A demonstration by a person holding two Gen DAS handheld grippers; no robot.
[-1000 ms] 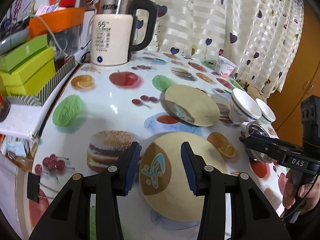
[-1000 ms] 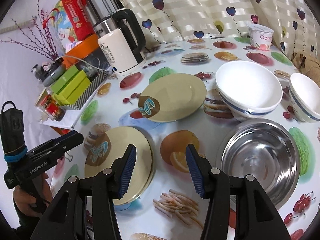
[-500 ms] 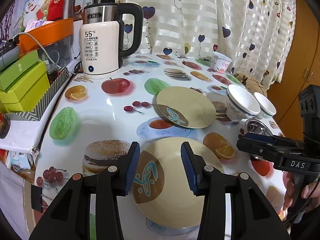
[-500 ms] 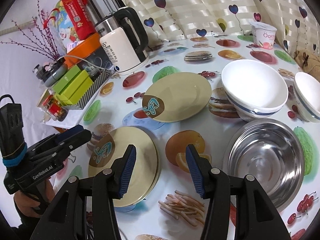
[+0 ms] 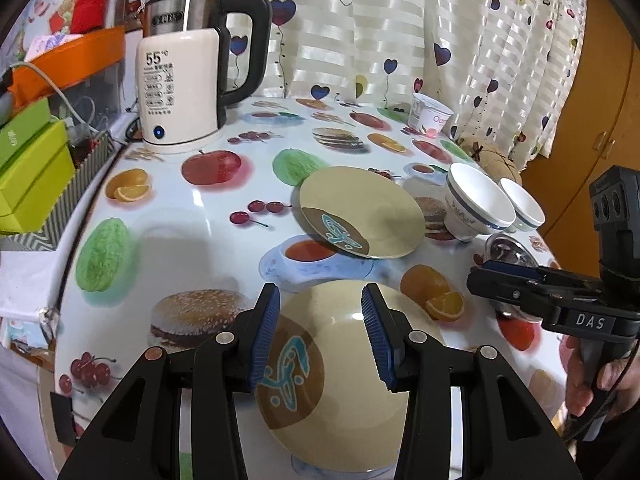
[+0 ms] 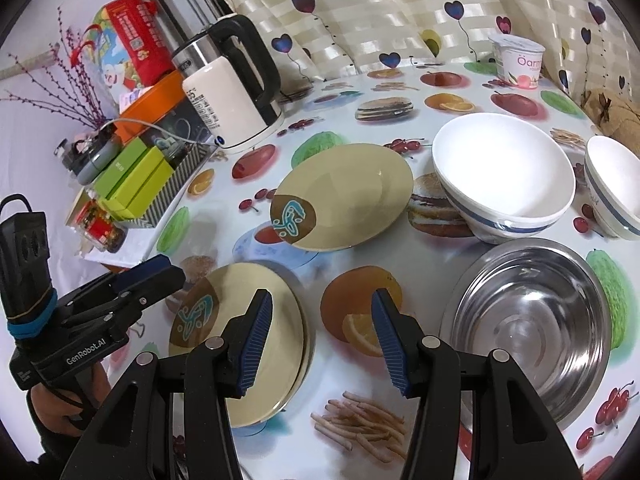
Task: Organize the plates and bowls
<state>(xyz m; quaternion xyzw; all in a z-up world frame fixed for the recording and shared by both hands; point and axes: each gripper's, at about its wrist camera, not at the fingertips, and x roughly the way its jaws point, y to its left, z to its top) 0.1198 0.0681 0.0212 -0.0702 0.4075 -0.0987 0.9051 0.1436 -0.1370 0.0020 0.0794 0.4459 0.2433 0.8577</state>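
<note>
Nearest the camera, both sets of tongs, left (image 5: 318, 334) and right (image 6: 320, 338), hang released and empty above the table (image 6: 400, 272), over a stack of plates (image 6: 236, 344) already made. Farther off, one plate (image 6: 344, 202), two white bowls (image 6: 504, 178) and a steel bowl (image 6: 536, 320) still lie apart, unsorted.

plates (image 6: 240, 344) left of steel bowl (image 6: 532, 328), bowls (image 6: 504, 176) behind it

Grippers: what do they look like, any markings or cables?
Both are black, with ribbed blue pads on the jaws. Left gripper reads "GenRobot.AI", with a blue band and black cable on its camera block. Right gripper reads "DAS", with a thin black cable by its handle.
</note>
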